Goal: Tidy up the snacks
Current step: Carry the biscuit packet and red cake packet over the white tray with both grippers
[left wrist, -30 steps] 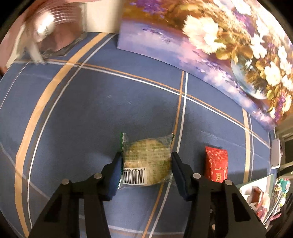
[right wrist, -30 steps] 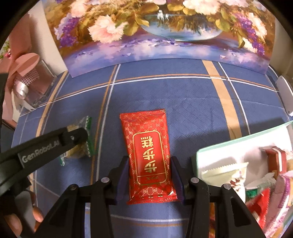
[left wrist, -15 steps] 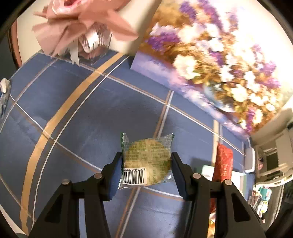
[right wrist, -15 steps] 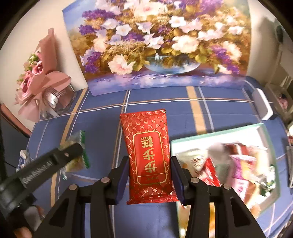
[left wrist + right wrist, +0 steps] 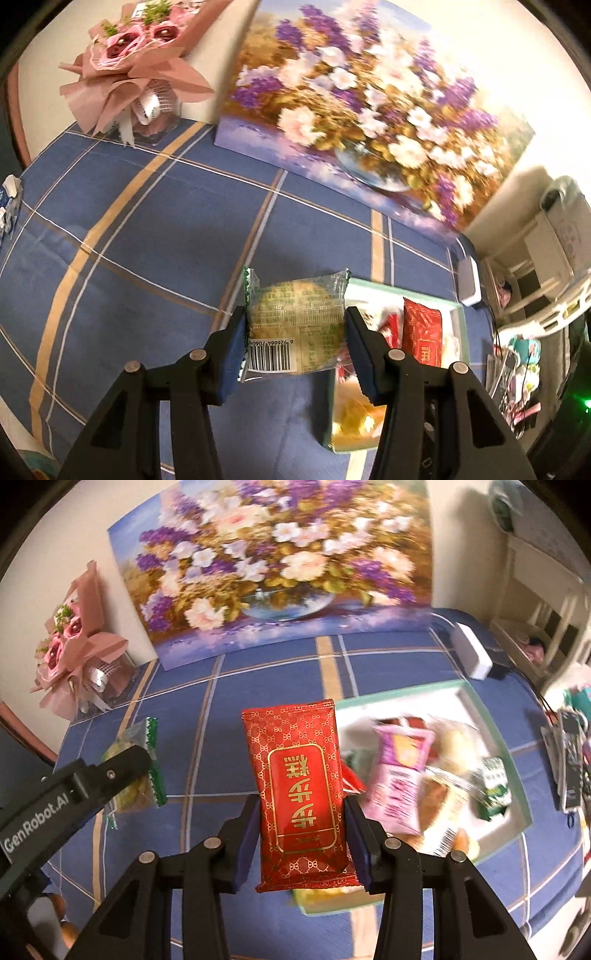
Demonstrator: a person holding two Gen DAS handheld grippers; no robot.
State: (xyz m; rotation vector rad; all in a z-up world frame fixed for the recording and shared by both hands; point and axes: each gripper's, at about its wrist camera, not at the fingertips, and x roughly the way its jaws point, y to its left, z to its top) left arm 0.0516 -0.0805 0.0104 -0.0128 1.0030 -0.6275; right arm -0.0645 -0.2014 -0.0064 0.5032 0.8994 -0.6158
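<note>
My left gripper (image 5: 295,347) is shut on a clear-wrapped round biscuit pack with a barcode (image 5: 295,325) and holds it in the air above the blue checked tablecloth. My right gripper (image 5: 301,834) is shut on a red snack packet with gold lettering (image 5: 299,786), also lifted. The red packet also shows in the left wrist view (image 5: 423,336), over the tray. A white tray with a pale green rim (image 5: 517,782) holds several snack packs and lies to the right of both grippers. The left gripper and its biscuit pack (image 5: 136,775) show at the left of the right wrist view.
A large flower painting (image 5: 277,565) leans on the wall at the back of the table. A pink bouquet (image 5: 136,66) stands at the back left. A white box (image 5: 472,653) lies at the back right. Shelves and clutter stand beyond the table's right edge.
Both grippers have lifted their snacks off the tablecloth and risen well above it. The tray of snacks has come into view to the right of and below both grippers.
</note>
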